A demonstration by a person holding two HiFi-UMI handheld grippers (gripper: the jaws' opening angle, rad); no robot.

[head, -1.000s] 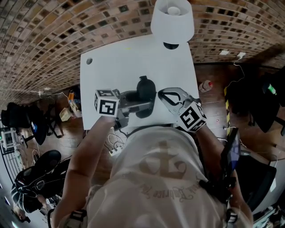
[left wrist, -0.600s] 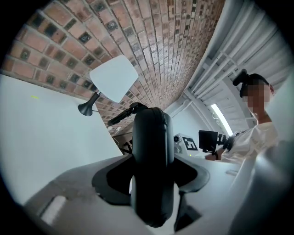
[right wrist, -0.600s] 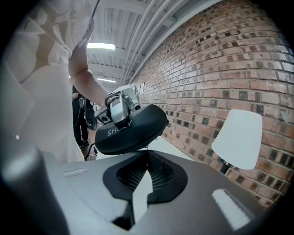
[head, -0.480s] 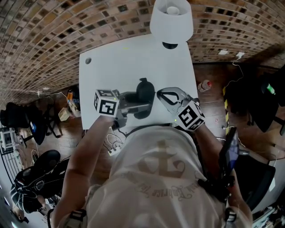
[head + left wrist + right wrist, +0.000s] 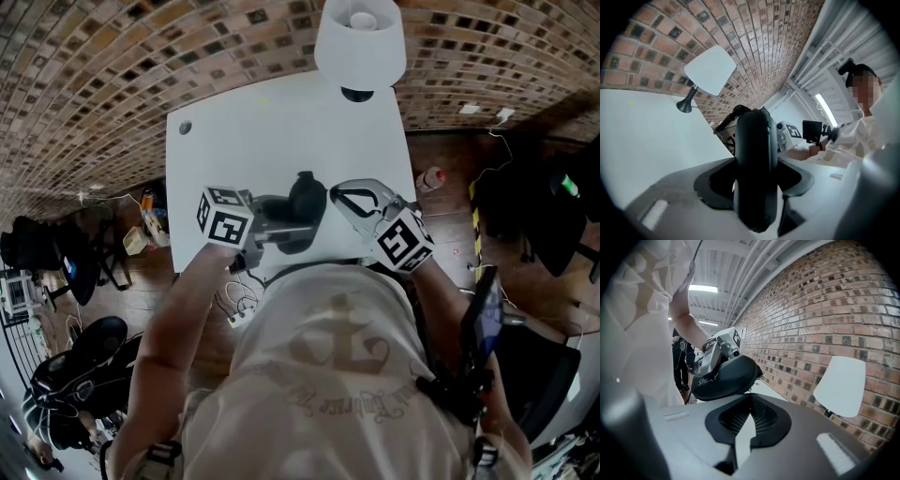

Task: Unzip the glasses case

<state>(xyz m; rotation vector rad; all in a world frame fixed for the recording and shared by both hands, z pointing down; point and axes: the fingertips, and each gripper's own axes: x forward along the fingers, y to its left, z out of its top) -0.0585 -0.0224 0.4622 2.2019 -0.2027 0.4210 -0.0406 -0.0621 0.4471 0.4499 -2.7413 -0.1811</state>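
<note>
One glasses case (image 5: 305,202), one lamp (image 5: 360,42)

Bright, even indoor light; a ceiling strip light (image 5: 703,288) glows upper left in my right gripper view. The white surface (image 5: 281,131) shines pale. Fisheye bends the brick wall (image 5: 94,56); corners go black. The near glasses case (image 5: 756,173) blurs.

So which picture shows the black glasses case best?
The right gripper view: nearly the whole glasses case shows side-on, with its white lettering. The left gripper view shows only its narrow edge, very close. The head view shows it small and dark, from above.
</note>
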